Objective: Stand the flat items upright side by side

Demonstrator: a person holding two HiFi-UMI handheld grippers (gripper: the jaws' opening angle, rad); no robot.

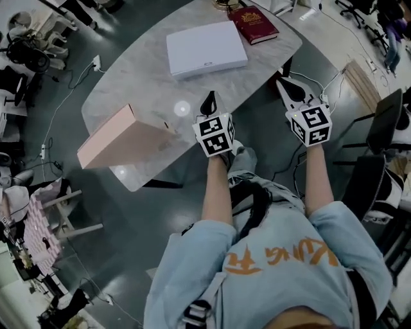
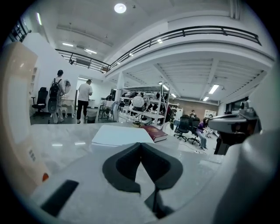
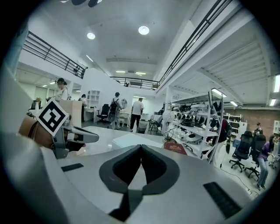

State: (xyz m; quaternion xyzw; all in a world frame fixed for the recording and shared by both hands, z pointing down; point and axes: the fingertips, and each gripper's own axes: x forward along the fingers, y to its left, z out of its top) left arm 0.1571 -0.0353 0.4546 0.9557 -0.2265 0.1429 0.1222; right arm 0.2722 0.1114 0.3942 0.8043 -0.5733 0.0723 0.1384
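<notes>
Done: pink box [image 1: 125, 138] looks stood up, near left | To do: white box [image 1: 205, 48], red book [image 1: 253, 24] lie flat, far | left gripper [image 1: 209, 97], right gripper [image 1: 286, 83]: pressed together, empty

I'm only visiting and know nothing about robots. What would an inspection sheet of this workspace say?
Surface: pale marbled oval table.
Job's things: pink box stands on edge at the left end; white box and red book lie flat at the far end.
Clutter: a brass-coloured thing at the far rim, cut off.
Grippers: left gripper and right gripper both empty, fingers shut.
Cables: white cable on the floor, left.
Surroundings: office chair, shelving, people standing far off.
</notes>
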